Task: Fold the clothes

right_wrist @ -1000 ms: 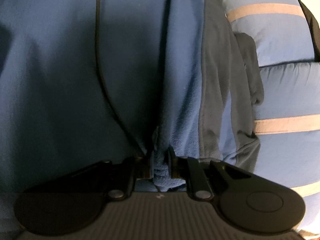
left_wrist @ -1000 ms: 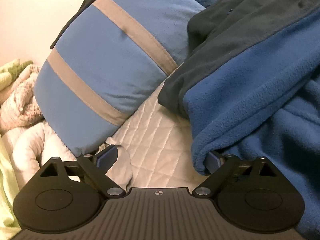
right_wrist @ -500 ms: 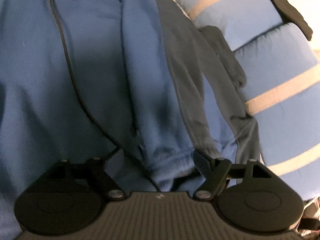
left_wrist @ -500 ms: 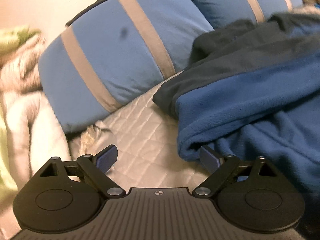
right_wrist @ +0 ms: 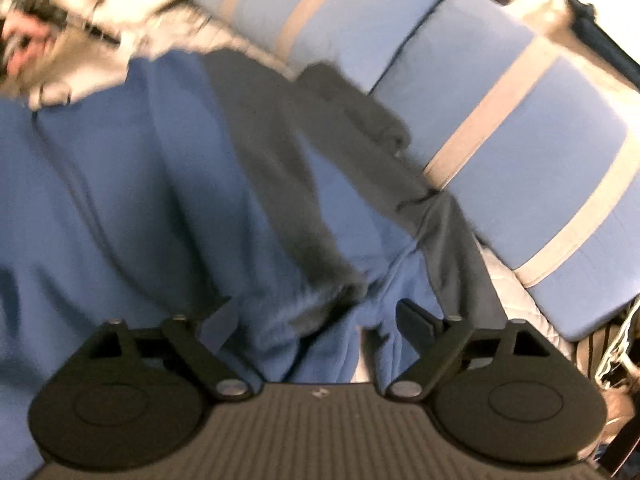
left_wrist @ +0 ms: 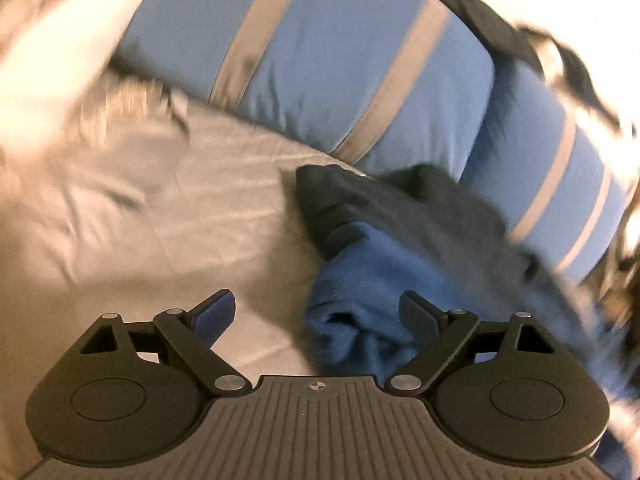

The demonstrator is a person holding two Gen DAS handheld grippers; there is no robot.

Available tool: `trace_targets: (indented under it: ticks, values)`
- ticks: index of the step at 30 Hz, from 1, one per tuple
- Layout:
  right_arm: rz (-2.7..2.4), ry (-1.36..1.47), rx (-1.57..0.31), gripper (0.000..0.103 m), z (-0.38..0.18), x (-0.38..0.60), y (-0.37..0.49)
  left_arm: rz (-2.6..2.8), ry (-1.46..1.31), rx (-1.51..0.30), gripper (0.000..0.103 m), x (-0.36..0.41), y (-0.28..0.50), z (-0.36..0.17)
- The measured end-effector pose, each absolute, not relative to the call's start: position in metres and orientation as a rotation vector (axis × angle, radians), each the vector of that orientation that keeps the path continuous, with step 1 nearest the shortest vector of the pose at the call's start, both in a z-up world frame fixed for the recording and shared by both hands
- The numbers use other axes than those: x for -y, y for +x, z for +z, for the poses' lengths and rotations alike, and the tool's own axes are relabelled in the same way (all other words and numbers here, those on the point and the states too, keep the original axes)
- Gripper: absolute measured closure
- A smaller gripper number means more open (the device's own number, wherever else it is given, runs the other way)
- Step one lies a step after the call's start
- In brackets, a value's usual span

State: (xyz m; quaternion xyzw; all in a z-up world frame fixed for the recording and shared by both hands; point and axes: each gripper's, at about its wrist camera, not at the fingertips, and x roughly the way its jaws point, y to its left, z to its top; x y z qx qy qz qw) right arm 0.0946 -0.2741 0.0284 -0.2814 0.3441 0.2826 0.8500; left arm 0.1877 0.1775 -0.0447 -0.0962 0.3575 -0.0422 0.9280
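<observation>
A blue fleece garment with dark grey panels (right_wrist: 160,184) lies spread on the bed. My right gripper (right_wrist: 316,322) is open above its lower edge, holding nothing. In the left wrist view a folded corner of the same fleece (left_wrist: 360,280) lies between the jaws, nearer the right finger. My left gripper (left_wrist: 316,316) is open and empty, over the quilted white sheet (left_wrist: 180,220). Both views are blurred by motion.
Two blue pillows with grey stripes (left_wrist: 340,64) (right_wrist: 520,140) lie along the head of the bed, just beyond the fleece. A pale fluffy blanket (left_wrist: 52,40) lies at the left. A hand (right_wrist: 24,40) shows at the far upper left of the right wrist view.
My right gripper opened and let go of the fleece, then pulled back. My left gripper drew away and swung, so the fleece edge now lies between its open jaws.
</observation>
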Motion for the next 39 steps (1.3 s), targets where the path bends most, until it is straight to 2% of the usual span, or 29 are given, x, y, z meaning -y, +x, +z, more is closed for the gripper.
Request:
trace_targets:
  ticks: [5,12,13,14,15,17,20,28,39]
  values:
    - [0.619,-0.444,-0.647,0.003,0.063,0.266,0.104,-0.128,-0.454,-0.756,0.013,-0.198,0.205,-0.063]
    - [0.654,-0.270,-0.589,0.002,0.092,0.242,0.128,-0.162,-0.720,-0.766,0.015,-0.221,0.225,-0.091]
    - [0.658,-0.258,-0.581,0.002,0.094,0.237,0.131,-0.177,-0.744,-0.765,0.027,-0.224,0.226,-0.095]
    - [0.661,-0.247,-0.579,0.002,0.096,0.232,0.134,-0.202,-0.769,-0.777,0.054,-0.225,0.227,-0.099]
    - [0.665,-0.230,-0.584,0.002,0.097,0.227,0.138,-0.226,-0.794,-0.788,0.066,-0.227,0.228,-0.104]
    - [0.678,-0.197,-0.597,0.002,0.101,0.215,0.145,-0.256,-0.817,-0.795,0.077,-0.230,0.227,-0.109]
    - [0.697,-0.194,-0.596,0.002,0.106,0.194,0.153,-0.270,-0.764,-0.765,0.080,-0.228,0.218,-0.105]
    - [0.728,-0.287,-0.586,0.002,0.103,0.130,0.184,-0.238,-0.423,-0.664,0.081,-0.189,0.202,-0.084]
    - [0.778,-0.357,-0.627,0.003,0.057,0.040,0.239,-0.179,-0.194,-0.586,0.081,-0.163,0.190,-0.088]
